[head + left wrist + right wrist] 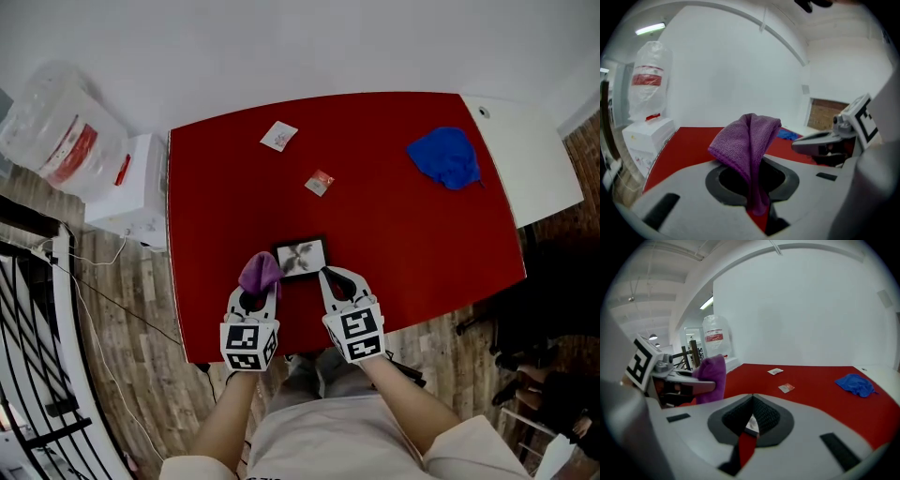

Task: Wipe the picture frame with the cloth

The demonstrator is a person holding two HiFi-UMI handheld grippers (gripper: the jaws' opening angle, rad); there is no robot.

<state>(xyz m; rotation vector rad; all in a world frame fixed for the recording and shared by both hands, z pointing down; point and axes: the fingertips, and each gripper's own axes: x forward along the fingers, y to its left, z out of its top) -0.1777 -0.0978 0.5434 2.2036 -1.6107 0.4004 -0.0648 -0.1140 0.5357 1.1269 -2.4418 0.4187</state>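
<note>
The small black picture frame (301, 257) lies near the front edge of the red table (394, 234). My right gripper (331, 276) is shut on the frame's near right edge, and a pale sliver of the picture frame (751, 424) shows between its jaws. My left gripper (260, 287) is shut on a purple cloth (261, 271), which bunches up above the jaws just left of the frame. In the left gripper view the purple cloth (747, 143) stands folded over the jaws, with the right gripper (820, 138) close beside it. The right gripper view shows the cloth (713, 376) at the left.
A blue cloth (446, 156) lies at the table's far right, and two small packets (278, 136) (320, 182) sit mid-table. A white box (131, 187) and a clear plastic bag (54, 127) stand left of the table. A white tabletop (525, 159) adjoins on the right.
</note>
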